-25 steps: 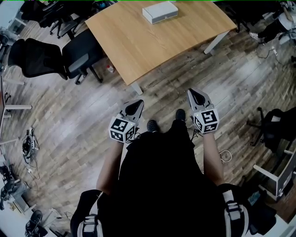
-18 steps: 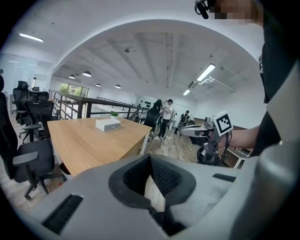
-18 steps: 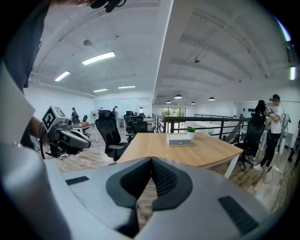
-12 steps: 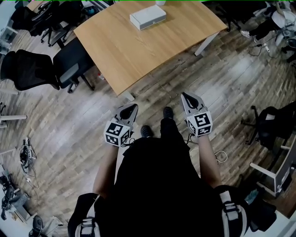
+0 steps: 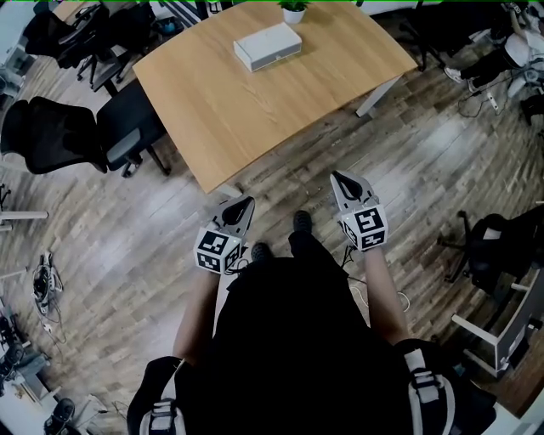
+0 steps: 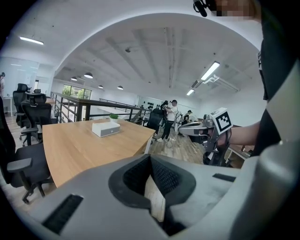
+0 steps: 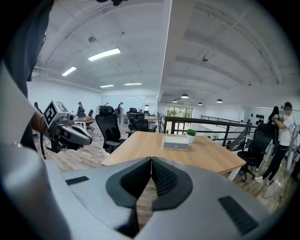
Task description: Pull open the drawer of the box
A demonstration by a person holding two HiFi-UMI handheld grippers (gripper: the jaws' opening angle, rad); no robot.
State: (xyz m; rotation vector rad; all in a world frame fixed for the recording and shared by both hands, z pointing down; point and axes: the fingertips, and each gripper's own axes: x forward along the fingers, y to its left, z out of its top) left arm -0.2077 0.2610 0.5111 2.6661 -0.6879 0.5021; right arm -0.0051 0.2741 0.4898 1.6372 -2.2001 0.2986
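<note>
Head view, nearest first: my left gripper (image 5: 246,202) and right gripper (image 5: 337,177) held out over wood floor (image 5: 442,153), just ahead of person's shoes. I read both as closed, jaw tips together, nothing between them. Ahead, wooden table (image 5: 255,110). White box (image 5: 267,45) sits toward table's far side, drawer looks closed, well apart from both grippers. Small potted plant (image 5: 293,10) just beyond box. Black office chairs (image 5: 127,127) left of table.

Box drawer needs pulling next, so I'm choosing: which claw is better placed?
Probably right: the right claw points straight at the box; the left claw aims past it. Both are shut, far off.
</note>
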